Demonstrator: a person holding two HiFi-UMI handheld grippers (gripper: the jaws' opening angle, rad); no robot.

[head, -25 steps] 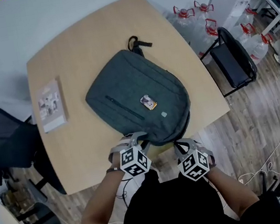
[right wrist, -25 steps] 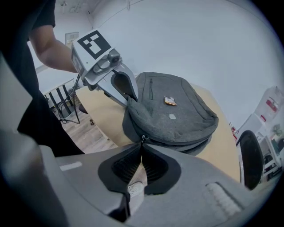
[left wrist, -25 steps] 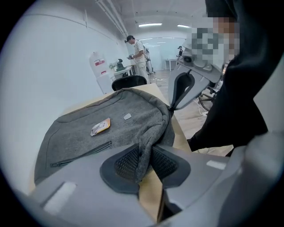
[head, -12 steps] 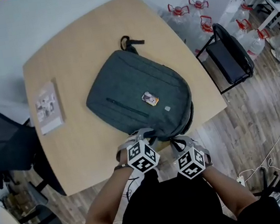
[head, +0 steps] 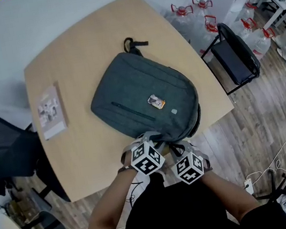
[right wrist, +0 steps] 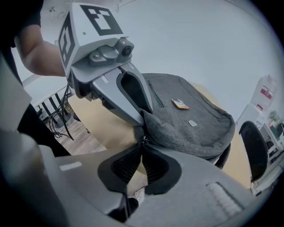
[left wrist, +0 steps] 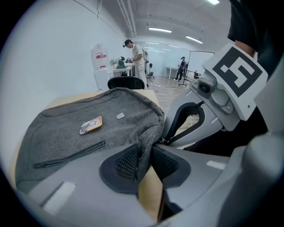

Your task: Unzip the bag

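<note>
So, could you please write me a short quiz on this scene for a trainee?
1. True or false: the backpack lies on the floor.
2. What do the left tongs pinch? A) a fold of the backpack's fabric B) a cup C) a pen
3. In the head view, what flat printed thing lies on the table to the left of the backpack?

Key
1. False: it lies on the table.
2. A
3. A booklet
</note>
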